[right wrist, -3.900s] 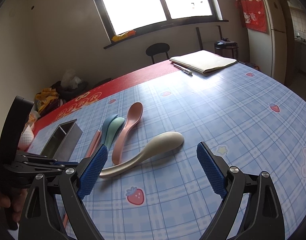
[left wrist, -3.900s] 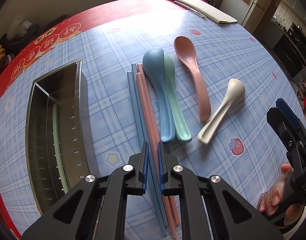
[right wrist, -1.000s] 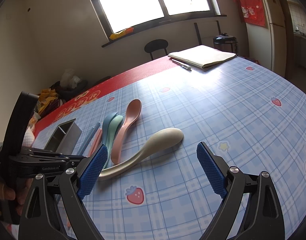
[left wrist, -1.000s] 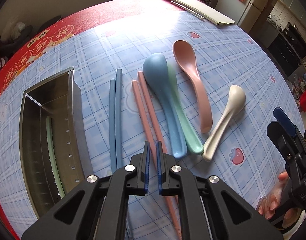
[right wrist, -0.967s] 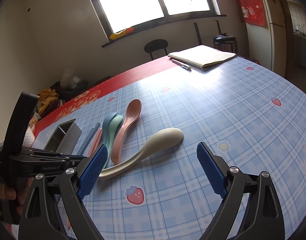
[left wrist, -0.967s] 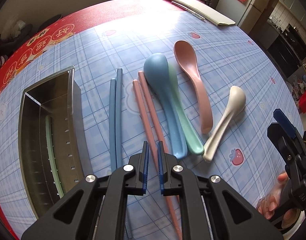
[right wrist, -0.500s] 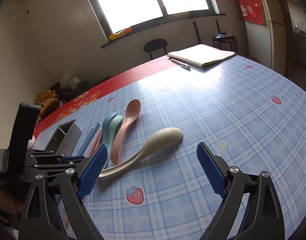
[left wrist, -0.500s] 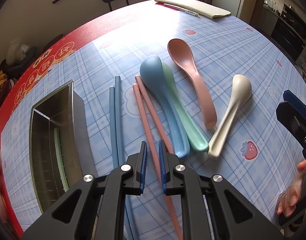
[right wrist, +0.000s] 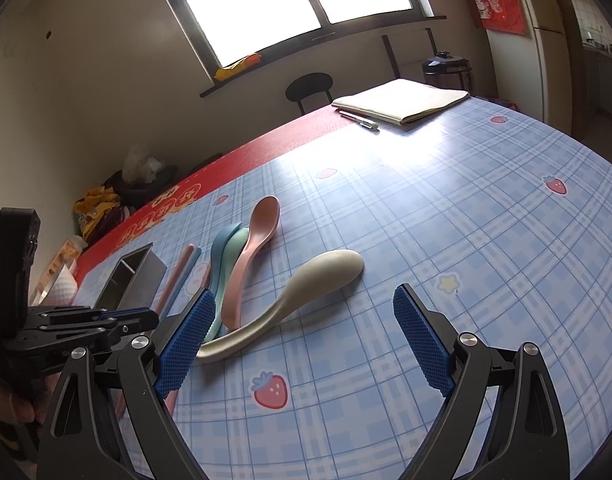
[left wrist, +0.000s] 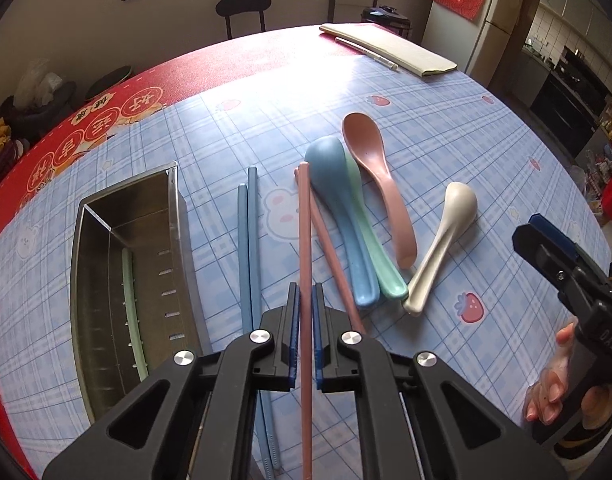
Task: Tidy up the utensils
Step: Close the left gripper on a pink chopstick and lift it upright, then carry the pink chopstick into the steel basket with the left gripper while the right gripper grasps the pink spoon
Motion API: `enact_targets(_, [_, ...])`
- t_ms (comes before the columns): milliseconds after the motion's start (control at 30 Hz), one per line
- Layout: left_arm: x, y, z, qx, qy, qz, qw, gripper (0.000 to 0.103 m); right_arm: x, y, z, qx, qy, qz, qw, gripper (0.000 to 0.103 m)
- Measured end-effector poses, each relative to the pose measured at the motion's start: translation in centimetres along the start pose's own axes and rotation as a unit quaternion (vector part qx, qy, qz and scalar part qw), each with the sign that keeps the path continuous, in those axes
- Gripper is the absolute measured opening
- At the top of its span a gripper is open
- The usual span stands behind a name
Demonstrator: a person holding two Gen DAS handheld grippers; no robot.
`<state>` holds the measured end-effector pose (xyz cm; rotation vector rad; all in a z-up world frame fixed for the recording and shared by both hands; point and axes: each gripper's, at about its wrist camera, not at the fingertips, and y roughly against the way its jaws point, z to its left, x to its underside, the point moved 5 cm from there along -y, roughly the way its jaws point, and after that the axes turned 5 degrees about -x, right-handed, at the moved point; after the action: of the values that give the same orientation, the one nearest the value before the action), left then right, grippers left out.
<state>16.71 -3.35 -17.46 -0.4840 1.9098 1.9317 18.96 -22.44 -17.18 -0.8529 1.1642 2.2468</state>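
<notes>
Tablecloth (left wrist: 426, 128): red band (left wrist: 106, 120), Chinese characters

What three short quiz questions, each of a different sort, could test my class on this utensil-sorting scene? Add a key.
1. True or false: the left claw is shut on a pink chopstick.
2. Which spoon lies nearest the right claw? A) pink spoon B) beige spoon C) blue spoon
3. Fill in: the green chopstick lies inside the metal ____.

Key: 1 true; 2 B; 3 holder.
</notes>
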Motion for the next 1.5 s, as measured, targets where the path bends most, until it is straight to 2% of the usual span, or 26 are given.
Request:
enact_targets(267, [-0.6,3.8,1.5,0.077,0.056,-0.044,0.9945,0.006,0.1,-0.3,0.4,-0.003,0.007,0.008,1.000,0.087])
enact_targets(567, [0.0,6.8,5.0,0.106,0.088,-0.082,0.9870,0.006,0.2,-1.3,0.8,-0.008,0.013,0.030,0.999,0.087])
enact_targets(633, [0.2,7.4,5.9,0.109,0.094,-0.092,0.9853,0.006,0.2,-1.6,0.9,-0.002,0.018,0.039,0.999,0.081])
enact_targets(833, [0.9,8.6,9.1,0.120,0.117,-0.116,0.9790,0.006,0.4,-2.7,1.9,0.011,0.040,0.076,0.996,0.071])
enact_targets(1000, [1.3,8.3,11.4,0.132,0.141,-0.124,0.9733,0.006,-0.2,-3.1,3.1,0.010,0.050,0.089,0.995,0.067])
enact_targets(1267, [2.6,7.1,13.7,0.156,0.174,-0.129,0.9637,0.006,-1.7,-6.1,5.3,0.002,0.056,0.105,0.993,0.047])
enact_targets(1500, [3.1,6.4,14.2,0.163,0.182,-0.124,0.9617,0.006,-2.0,-9.7,4.3,-0.003,-0.020,0.122,0.992,0.035])
